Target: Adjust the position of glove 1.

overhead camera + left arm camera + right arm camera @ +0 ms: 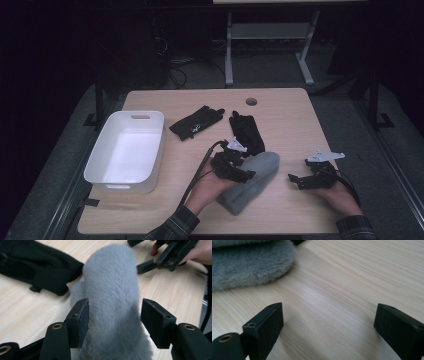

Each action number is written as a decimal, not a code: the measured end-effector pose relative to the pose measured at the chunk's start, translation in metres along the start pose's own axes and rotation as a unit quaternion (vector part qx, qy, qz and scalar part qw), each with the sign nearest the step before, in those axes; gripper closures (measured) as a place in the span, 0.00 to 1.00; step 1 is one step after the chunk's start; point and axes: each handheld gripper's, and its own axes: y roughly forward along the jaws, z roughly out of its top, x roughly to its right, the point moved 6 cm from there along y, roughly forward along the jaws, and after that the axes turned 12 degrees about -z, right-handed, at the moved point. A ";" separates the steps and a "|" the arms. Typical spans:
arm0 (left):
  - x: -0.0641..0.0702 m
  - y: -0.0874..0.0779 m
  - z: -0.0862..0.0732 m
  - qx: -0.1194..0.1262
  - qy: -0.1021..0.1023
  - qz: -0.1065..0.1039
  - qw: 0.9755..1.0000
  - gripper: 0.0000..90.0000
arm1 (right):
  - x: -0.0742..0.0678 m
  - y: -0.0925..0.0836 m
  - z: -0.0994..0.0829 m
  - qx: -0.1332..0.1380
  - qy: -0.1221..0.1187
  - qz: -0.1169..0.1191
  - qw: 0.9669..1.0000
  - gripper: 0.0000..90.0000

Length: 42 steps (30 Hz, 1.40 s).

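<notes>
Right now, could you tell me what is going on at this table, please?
A person works with a gripper in each hand. The left gripper straddles a grey fluffy cloth on the table, jaws apart and not pressing it. The right gripper waits open beside it. Two black gloves and a white tub lie further off.

High view is dim w/ a dark room all around; the surface is the lit patch, and the white bin at left centre is brightest, near blown out, pic soft and grainy overall. Left gripper view is brighter: grey fleece soft-edged, shade under it at lower centre. Right gripper view has even light, wood grain sharp mid-frame, blurry toward the top.
</notes>
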 end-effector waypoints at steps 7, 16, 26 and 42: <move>-0.022 -0.037 -0.010 -0.002 0.005 0.023 1.000 0.80 | 0.000 0.000 0.000 0.000 -0.001 0.000 1.000 0.09; -0.053 -0.044 -0.057 -0.037 -0.034 0.039 0.998 0.99 | 0.000 0.000 0.000 0.000 0.000 0.000 1.000 0.10; -0.055 -0.034 -0.075 -0.052 -0.035 0.017 0.998 0.99 | -0.017 -0.021 0.006 -0.006 -0.012 0.027 1.000 0.80; -0.049 -0.030 -0.081 -0.057 -0.042 -0.001 0.998 0.99 | -0.135 -0.051 0.034 0.033 -0.092 0.229 0.969 1.00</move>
